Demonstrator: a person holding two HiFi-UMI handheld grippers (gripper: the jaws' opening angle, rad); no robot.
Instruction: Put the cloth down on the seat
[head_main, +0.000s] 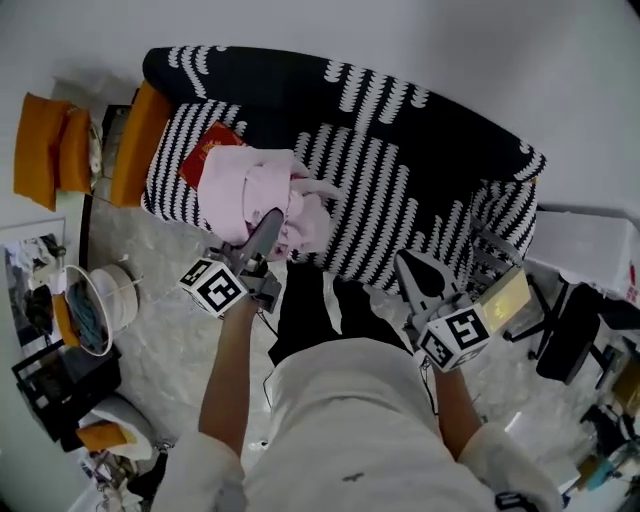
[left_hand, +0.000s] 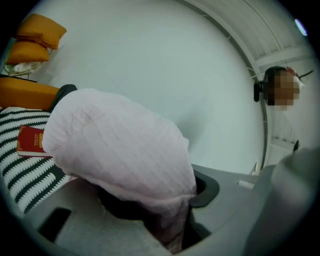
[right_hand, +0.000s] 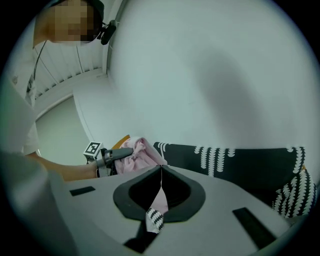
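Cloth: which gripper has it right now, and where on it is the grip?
The left gripper holds the cloth, jaws pinched on a bunched fold at the side nearest the person. The right gripper is shut with nothing in it.

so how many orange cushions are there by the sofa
3: one orange cushion and a second side by side past the striped sofa's left end in the head view, a third against that end. Orange bits lower on the floor are too unclear to count.

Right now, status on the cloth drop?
Left gripper shut on pink cloth. Right gripper shut, empty. Cloth bunched over seat, not released. Red book on seat beside it.
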